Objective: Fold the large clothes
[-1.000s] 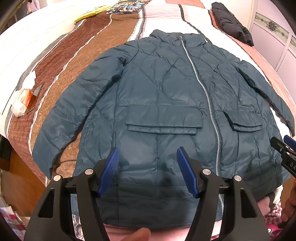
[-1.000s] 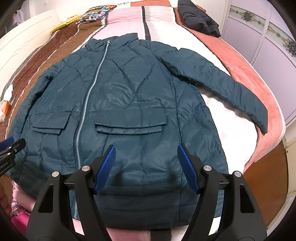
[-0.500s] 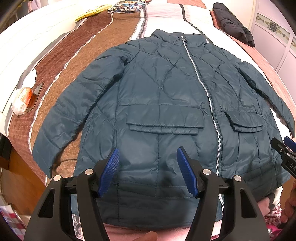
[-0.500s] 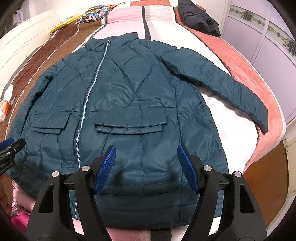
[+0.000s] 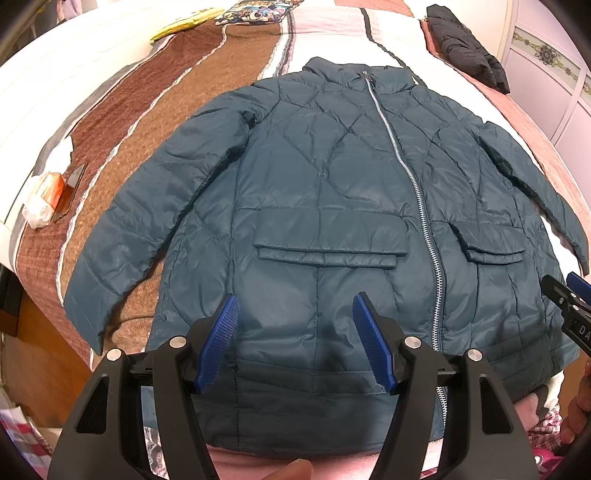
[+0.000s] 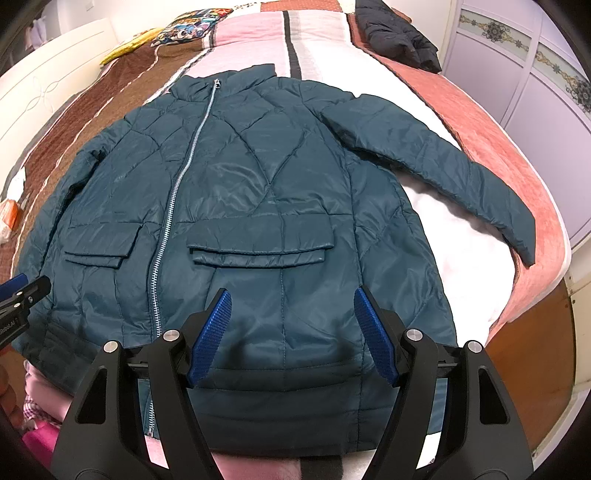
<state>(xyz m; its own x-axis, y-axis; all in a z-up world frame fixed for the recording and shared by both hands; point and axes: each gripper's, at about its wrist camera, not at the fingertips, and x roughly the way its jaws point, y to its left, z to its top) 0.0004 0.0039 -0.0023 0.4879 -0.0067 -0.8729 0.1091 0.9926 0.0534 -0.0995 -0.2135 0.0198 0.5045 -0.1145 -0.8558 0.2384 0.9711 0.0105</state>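
A dark teal quilted jacket (image 5: 332,192) (image 6: 266,184) lies flat on the bed, front up, zipped, collar far from me, both sleeves spread out to the sides. My left gripper (image 5: 295,306) hovers open above the hem on the left half of the jacket, nothing between its blue pads. Over the hem of the right half, my right gripper (image 6: 291,299) is open and empty too. Each gripper's tip shows at the edge of the other's view: the right one (image 5: 565,295), the left one (image 6: 26,291).
The bed carries a striped blanket (image 5: 155,110) in brown, pink and white. A black jacket (image 5: 465,48) (image 6: 395,33) lies at the far right. A wrapped packet and a phone (image 5: 55,192) sit at the left edge. Wardrobe doors (image 6: 546,74) stand on the right, wooden floor (image 6: 535,350) beside the bed.
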